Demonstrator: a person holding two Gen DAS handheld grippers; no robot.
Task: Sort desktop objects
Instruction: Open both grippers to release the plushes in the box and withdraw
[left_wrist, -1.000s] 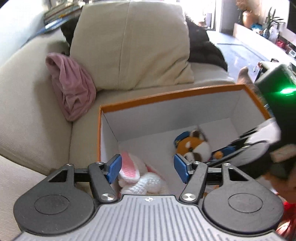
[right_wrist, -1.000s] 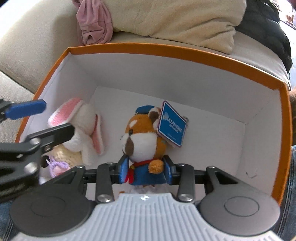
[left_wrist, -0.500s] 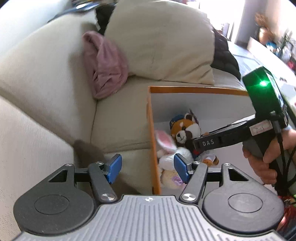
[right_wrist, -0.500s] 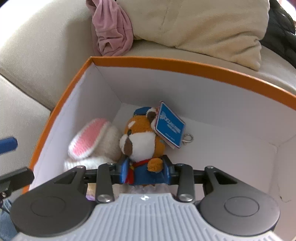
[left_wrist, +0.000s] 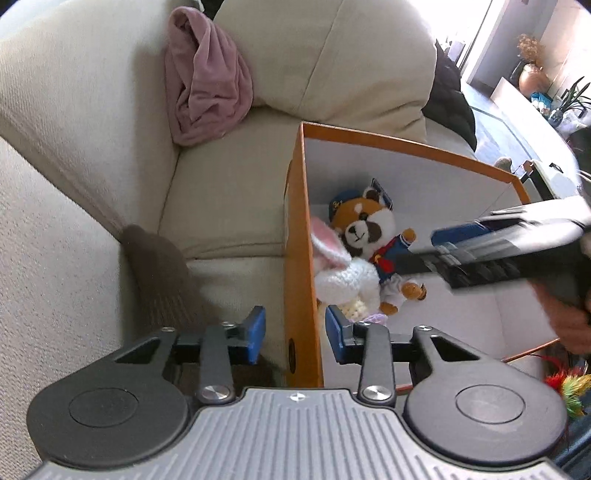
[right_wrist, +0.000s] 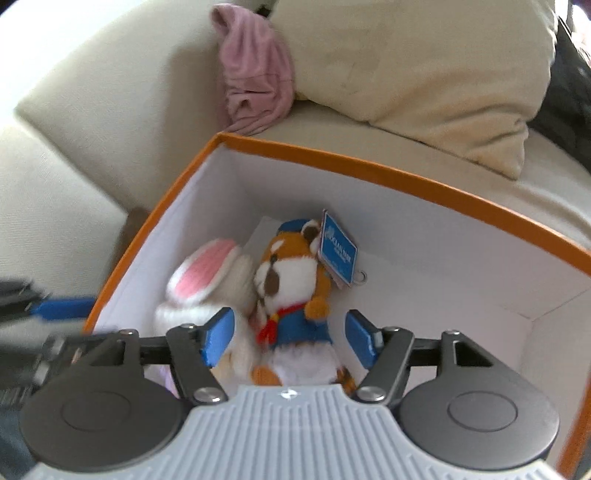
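1. Two plush toys lie inside one orange box (right_wrist: 373, 168): white rabbit (right_wrist: 218, 280), red panda (right_wrist: 295, 284).
2. Box rests on a beige sofa (left_wrist: 225, 206), with a pink cloth (left_wrist: 207, 74) behind.
3. Right gripper (right_wrist: 291, 334): just opening, pads clear of the panda. Left gripper (left_wrist: 295, 334): just closing, straddling the box wall without touching.

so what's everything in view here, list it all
box: 1, orange outside, white inside, on the sofa seat
red panda plush: 1, orange-white, blue outfit, in the box
hang tag: 1, blue, on the panda
crochet bunny: 1, white, pink ears, beside the panda
sofa: 1, beige
cushion: 1, cream, behind the box
cloth: 1, pink, sofa corner
brown fabric: 1, in the sofa gap
black garment: 1, behind the cushion
left tongs: just closing, astride the box wall
right tongs: just opened, panda between, untouched
hand: 1, holding the right tongs
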